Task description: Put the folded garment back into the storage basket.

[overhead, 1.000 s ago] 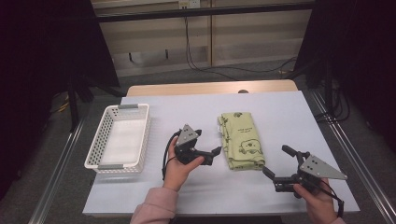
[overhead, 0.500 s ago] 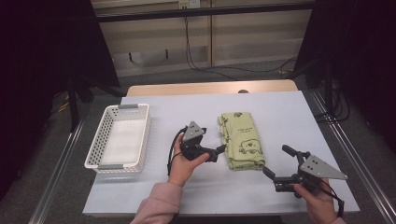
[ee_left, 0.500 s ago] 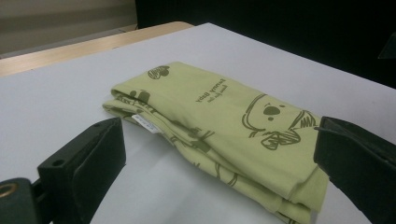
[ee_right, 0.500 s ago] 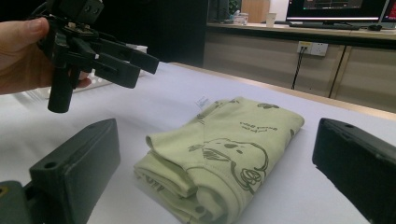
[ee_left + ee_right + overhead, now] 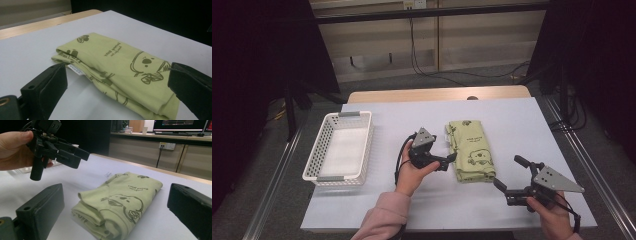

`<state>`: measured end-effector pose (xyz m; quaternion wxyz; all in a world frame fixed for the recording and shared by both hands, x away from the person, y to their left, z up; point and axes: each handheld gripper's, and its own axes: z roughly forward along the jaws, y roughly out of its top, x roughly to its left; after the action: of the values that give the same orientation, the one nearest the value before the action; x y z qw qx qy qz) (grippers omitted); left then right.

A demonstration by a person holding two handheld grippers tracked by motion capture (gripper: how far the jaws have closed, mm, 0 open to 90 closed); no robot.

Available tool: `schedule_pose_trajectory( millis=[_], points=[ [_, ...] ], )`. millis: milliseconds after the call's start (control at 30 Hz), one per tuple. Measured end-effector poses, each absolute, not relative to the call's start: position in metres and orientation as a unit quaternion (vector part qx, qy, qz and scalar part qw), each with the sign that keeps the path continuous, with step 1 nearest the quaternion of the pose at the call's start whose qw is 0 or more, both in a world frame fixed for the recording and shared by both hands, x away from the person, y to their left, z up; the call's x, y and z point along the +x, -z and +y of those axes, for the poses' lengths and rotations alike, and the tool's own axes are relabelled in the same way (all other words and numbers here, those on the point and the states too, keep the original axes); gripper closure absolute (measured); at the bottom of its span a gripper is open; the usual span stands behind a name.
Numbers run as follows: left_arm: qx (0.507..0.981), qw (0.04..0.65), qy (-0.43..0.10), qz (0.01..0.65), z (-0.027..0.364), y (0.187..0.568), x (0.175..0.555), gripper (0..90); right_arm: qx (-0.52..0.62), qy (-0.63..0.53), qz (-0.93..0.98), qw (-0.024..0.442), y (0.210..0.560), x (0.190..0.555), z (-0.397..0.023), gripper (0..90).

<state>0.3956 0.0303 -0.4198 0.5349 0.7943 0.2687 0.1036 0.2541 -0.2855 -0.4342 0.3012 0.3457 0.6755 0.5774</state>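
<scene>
- Folded light-green garment [image 5: 470, 151]: a printed cartoon-dog cloth lying flat on the bench [image 5: 512, 120], right of centre. Its long axis runs from the person's side toward the far edge. A small white label [image 5: 76, 70] sticks out at the folded left edge.
- Left hand-held gripper [image 5: 451, 161]: held in the left hand [image 5: 412, 172] just beside the garment's left long edge, jaws pointing right, toward the cloth. Jaws stand wide apart and hold nothing. In the left gripper view the garment lies between and just ahead of the two jaws, stacked fold edges facing them.
- Right hand-held gripper [image 5: 511, 174]: held low near the bench's near right corner, to the right of and nearer the person than the garment's near end. Jaws spread wide, nothing held. In the right gripper view the garment's near short end lies ahead, between the jaws but apart from them.
- Key relation: the left hand-held gripper is the nearer of the two and faces the garment broadside, across its long axis. The right one looks along that axis from the near end.
- Judgement: a grasp of the left folded edge by the left hand-held gripper looks the likeliest next move.
- White plastic basket [image 5: 314, 152]: perforated walls, standing at the bench's left side, well apart from the garment, nothing visible inside.
</scene>
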Motion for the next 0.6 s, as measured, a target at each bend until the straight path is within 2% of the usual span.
schedule_pose_trajectory(
  millis=[600],
  points=[
    [0.807,0.516,-0.092,0.273,0.015,0.424,0.409,2.7,0.346,-0.579,0.674,0.3,0.434,0.254,-0.286,0.6]
  ],
)
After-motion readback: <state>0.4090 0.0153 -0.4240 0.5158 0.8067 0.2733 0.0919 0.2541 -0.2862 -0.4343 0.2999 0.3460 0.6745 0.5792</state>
